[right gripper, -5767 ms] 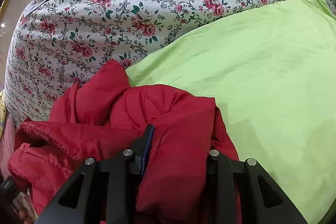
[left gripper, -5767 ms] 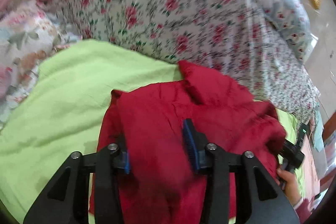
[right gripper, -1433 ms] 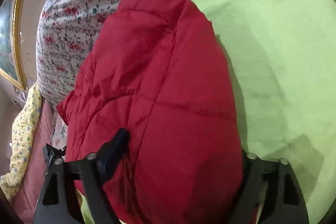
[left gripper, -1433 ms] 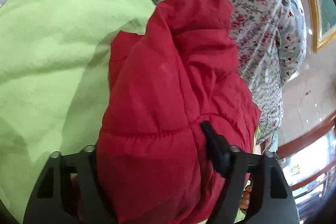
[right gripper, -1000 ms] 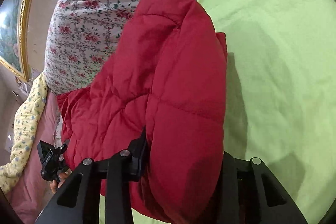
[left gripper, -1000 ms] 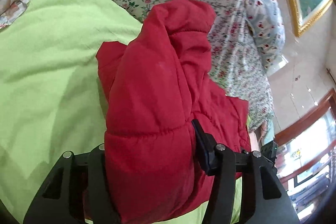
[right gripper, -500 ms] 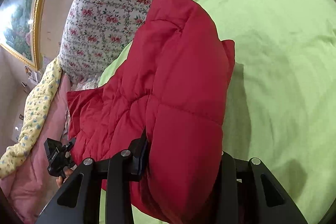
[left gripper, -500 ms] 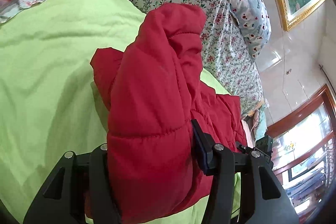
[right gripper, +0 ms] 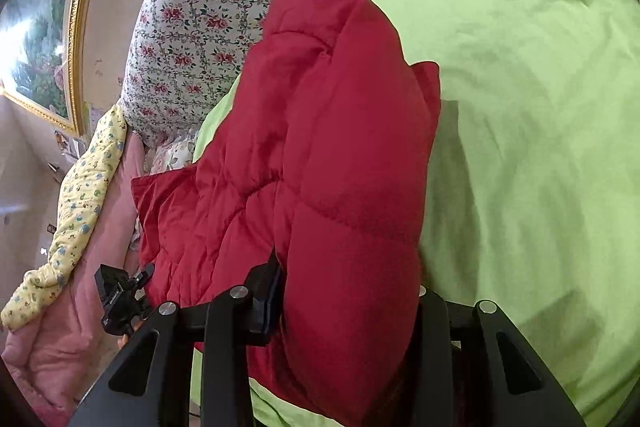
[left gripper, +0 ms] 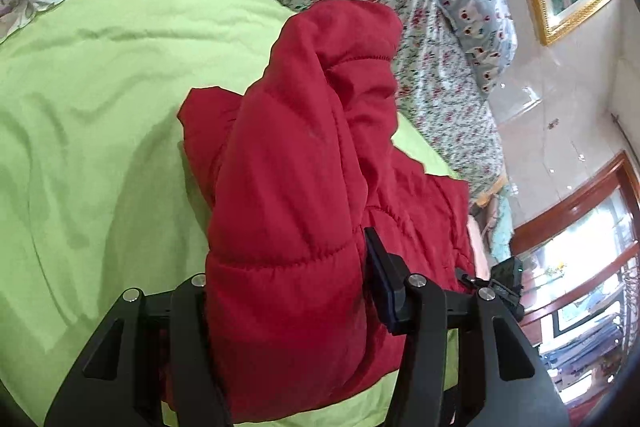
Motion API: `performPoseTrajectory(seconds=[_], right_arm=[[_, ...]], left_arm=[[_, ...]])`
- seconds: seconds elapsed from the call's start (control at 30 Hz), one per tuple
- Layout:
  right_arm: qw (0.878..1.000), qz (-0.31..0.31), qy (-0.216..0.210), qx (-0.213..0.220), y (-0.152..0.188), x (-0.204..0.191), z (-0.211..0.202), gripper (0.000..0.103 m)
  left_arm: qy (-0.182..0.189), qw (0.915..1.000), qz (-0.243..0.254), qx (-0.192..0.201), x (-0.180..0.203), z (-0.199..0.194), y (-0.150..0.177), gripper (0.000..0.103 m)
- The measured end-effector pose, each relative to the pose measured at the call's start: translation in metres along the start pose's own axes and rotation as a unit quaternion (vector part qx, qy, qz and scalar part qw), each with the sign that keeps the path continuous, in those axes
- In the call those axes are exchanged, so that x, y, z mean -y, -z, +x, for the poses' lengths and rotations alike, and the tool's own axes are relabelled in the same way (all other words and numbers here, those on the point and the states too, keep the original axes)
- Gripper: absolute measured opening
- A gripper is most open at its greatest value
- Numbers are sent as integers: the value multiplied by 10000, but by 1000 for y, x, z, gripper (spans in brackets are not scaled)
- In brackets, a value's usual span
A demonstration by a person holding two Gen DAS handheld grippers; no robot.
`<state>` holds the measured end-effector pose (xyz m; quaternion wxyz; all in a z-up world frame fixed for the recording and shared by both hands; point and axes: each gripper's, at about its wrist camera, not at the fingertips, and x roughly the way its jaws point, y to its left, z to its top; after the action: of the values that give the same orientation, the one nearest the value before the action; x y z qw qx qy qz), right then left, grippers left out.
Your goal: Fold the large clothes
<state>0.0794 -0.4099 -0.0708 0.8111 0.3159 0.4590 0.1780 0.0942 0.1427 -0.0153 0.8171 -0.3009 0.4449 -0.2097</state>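
Puffy red quilted jacket [left gripper: 296, 211], doubled into a thick bundle over the lime-green fleece blanket [left gripper: 100, 99]. Left gripper [left gripper: 286, 291] and right gripper [right gripper: 348, 291] each stay clenched on a padded fold. Compared with a second ago, both have carried the bundle sideways across the bed; the floral quilt [right gripper: 208, 11] now lies farther off. The fold appears made; setting down and releasing remain.

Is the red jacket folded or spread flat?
Folded: the red jacket is bunched in thick doubled layers over the green blanket, clamped in both jaws.
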Motion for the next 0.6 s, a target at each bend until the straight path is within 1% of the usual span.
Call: performPoseTrajectory(seconds=[0.13,0.5,0.6], right_arm=[[10000,-28,96,0,-2,0,4,40],[9998,-16,178,-25,1,8,8,45],[9997,-27,236,-36,2,8,10,47]], left_arm=[[-199,9998,-25,-16,-8,8,1,51],[-368,9993,-21,-58,-18,16,3,53],[-504,9987,59,-55,-17,17,4,54]])
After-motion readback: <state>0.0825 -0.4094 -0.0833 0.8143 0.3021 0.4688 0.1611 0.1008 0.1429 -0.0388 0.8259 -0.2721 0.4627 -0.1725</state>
